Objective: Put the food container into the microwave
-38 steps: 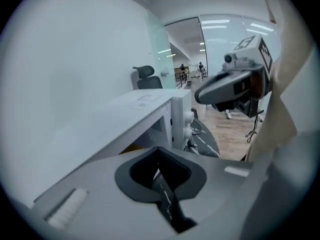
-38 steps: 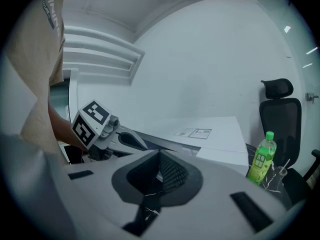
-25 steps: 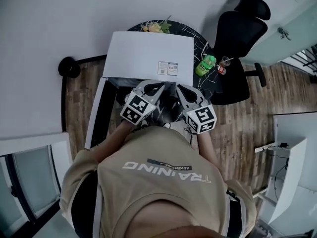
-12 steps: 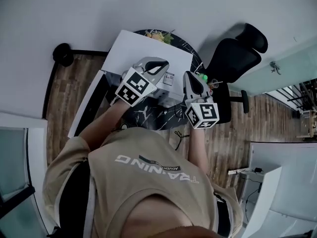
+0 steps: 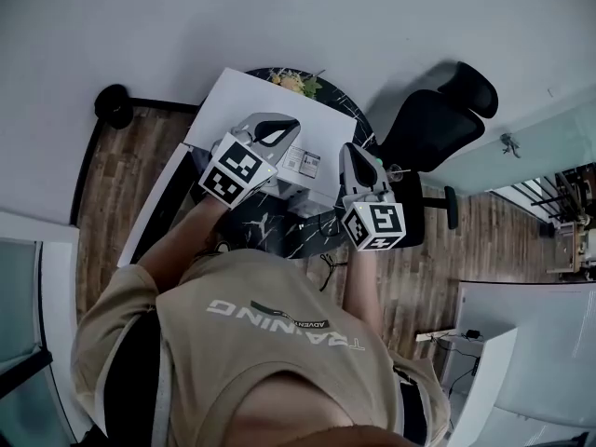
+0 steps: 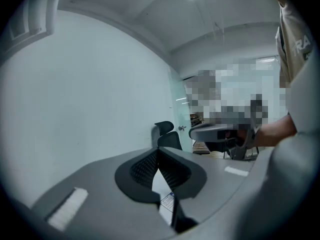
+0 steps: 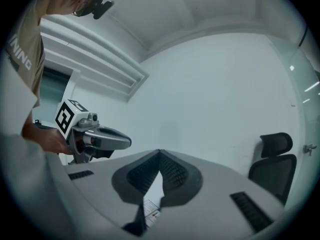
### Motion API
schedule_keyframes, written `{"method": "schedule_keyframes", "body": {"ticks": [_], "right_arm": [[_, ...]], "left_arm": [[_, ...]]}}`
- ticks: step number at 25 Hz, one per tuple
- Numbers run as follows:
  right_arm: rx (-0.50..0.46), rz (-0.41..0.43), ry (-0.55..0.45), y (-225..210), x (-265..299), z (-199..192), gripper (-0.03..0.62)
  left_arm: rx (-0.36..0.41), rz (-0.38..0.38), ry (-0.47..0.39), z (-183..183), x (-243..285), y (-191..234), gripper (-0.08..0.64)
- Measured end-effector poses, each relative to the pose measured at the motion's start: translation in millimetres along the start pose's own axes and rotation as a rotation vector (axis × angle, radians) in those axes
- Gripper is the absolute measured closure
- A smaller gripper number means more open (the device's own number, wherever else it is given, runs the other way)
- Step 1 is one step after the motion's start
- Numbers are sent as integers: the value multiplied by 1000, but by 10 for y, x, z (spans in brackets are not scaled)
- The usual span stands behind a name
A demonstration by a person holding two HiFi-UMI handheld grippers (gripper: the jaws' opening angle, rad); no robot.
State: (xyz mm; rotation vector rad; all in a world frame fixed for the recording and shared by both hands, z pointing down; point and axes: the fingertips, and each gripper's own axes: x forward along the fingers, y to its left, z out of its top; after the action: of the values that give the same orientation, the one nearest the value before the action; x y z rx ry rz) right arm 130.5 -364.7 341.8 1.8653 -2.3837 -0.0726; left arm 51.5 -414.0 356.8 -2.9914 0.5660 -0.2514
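Left gripper (image 5: 291, 127) and right gripper (image 5: 348, 153) are both pinched tip to tip with nothing between, held over your microwave (image 5: 250, 101), near its front edge. Door (image 5: 154, 210) stands open at your left. Container: cannot tell where. Chair (image 5: 430, 128) crowds the table (image 5: 279, 223) at your right; wall (image 5: 279, 17) is just behind.

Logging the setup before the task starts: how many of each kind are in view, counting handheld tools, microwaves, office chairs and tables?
Tools: 2, the left tool and the right tool, both shut and empty
Microwave: 1
Office chair: 1
Table: 1
Total: 5
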Motion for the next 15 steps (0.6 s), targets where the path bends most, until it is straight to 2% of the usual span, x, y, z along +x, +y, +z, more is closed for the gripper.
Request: {"method": "schedule_keyframes", "body": {"ticks": [8, 12, 15], "right_arm": [[-13, 36, 41, -15, 233, -107, 582], [7, 22, 73, -77, 327, -214, 583], [15, 1, 108, -98, 344, -328, 583]], "left_arm": [[5, -15, 17, -62, 146, 148, 551], [-19, -30, 10, -147, 239, 234, 551], [-68, -34, 10, -325, 267, 313, 551]]}}
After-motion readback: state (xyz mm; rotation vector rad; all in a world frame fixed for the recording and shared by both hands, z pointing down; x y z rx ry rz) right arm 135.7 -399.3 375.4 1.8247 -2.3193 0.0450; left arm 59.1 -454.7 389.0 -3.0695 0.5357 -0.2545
